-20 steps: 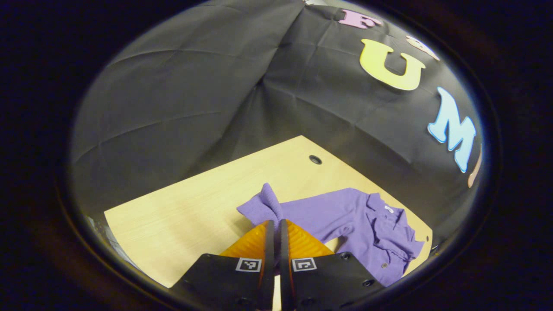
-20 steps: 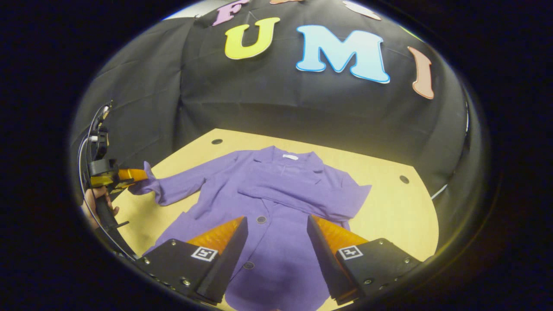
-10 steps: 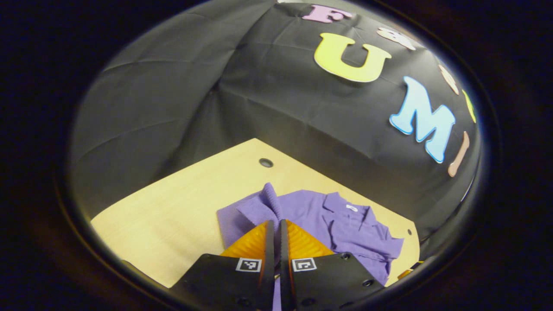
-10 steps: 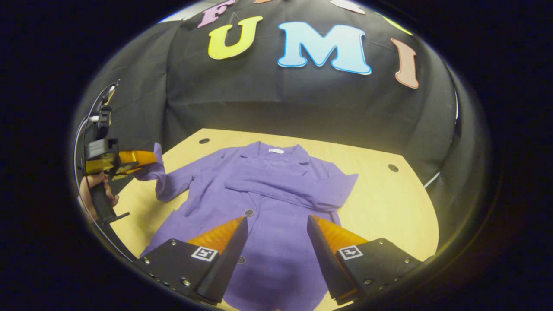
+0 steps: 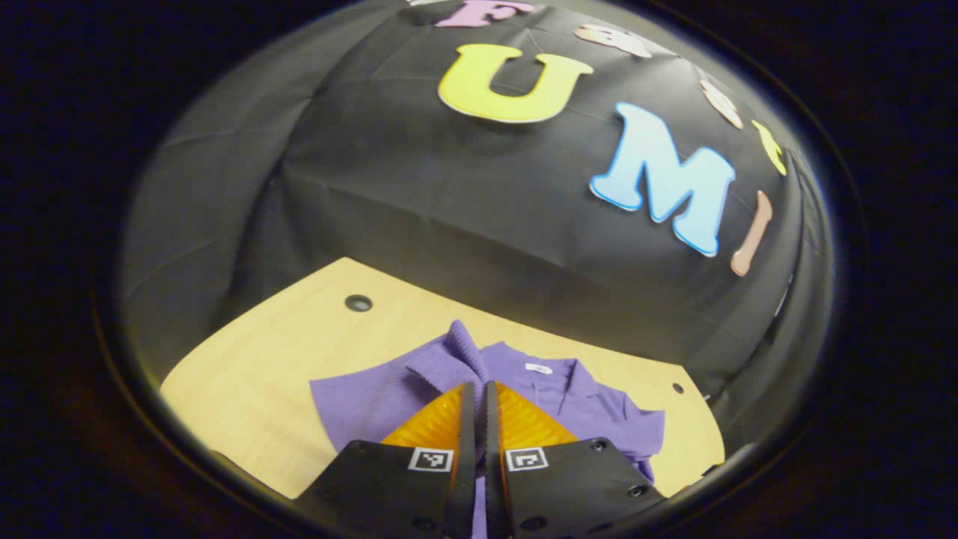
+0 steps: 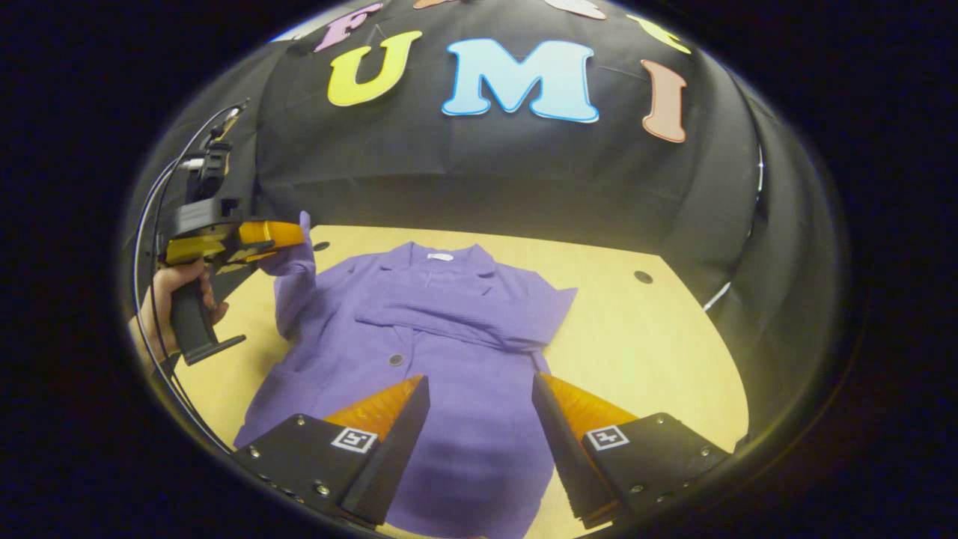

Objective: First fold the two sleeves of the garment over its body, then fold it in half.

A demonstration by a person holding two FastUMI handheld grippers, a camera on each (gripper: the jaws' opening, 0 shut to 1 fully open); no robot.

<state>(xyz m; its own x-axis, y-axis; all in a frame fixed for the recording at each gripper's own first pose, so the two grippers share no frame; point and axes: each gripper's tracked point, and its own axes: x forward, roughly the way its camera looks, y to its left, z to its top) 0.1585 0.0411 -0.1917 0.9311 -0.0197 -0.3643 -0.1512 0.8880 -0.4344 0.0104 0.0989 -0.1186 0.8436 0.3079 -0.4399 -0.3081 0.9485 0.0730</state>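
Since the earlier frame, my left gripper [image 6: 288, 233], clamped on the second sleeve [image 6: 293, 278], is carrying it toward the garment [image 6: 419, 352] on the table [image 6: 644, 337], while my right gripper [image 6: 479, 404] is hovering wide above its hem; first sleeve [image 6: 464, 332] folded, halving pending.

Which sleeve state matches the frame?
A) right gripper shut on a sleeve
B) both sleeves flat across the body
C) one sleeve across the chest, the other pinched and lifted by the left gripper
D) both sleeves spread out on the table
C: in the right gripper view one sleeve lies across the chest, and the left gripper holds the other sleeve's cuff up off the table.
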